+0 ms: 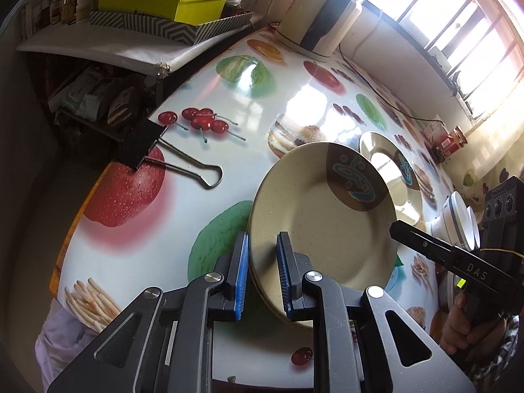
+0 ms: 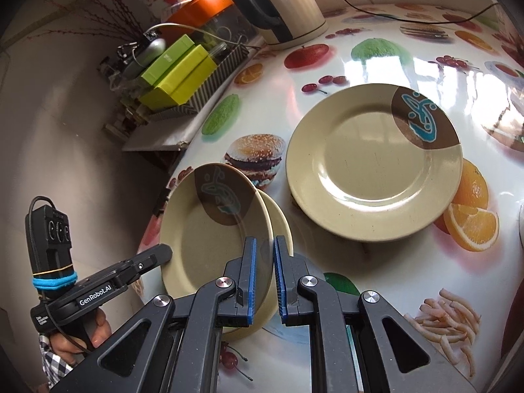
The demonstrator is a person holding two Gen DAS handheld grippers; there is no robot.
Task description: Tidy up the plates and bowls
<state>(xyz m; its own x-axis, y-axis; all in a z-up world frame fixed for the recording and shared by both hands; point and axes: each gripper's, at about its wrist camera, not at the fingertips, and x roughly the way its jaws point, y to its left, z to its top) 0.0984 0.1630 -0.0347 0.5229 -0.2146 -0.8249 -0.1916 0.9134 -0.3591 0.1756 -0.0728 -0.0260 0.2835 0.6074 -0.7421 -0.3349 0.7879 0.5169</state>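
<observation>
Glossy, fruit-printed surface (image 2: 376, 62) under strong window light, with a kettle (image 2: 288, 9) and boxes (image 1: 163, 0) at its far edge. Two beige plates are carried together, one nested under the other: the top plate (image 2: 209, 229) shows a brown patch with a teal motif, and the lower plate (image 2: 278, 226) peeks out beneath it on the side toward the third plate. In the right wrist view the pair is tilted above the surface; whether its far rim touches down cannot be told. The left hand-held gripper (image 1: 262, 275) is clenched on the near rim of the pair, one blue pad above and one below. The right hand-held gripper (image 2: 264, 278) pinches the opposite rim, its jaws almost fully closed on the thin edge of the top plate; whether it also catches the lower plate cannot be told. A third plate (image 2: 373, 163) of the same pattern lies flat just beyond the pair, and white bowls (image 1: 458, 222) sit near the right edge in the left wrist view. A binder clip (image 1: 163, 154) lies well apart from the plates.

Handling, as judged: the plates look stiff, light and smooth-glazed, hence slippery against each other; the lower one could slide out if the tilt grows. The rim is the only practical hold, with grips on opposite sides keeping the pair level. They probably chip or crack if dropped.
</observation>
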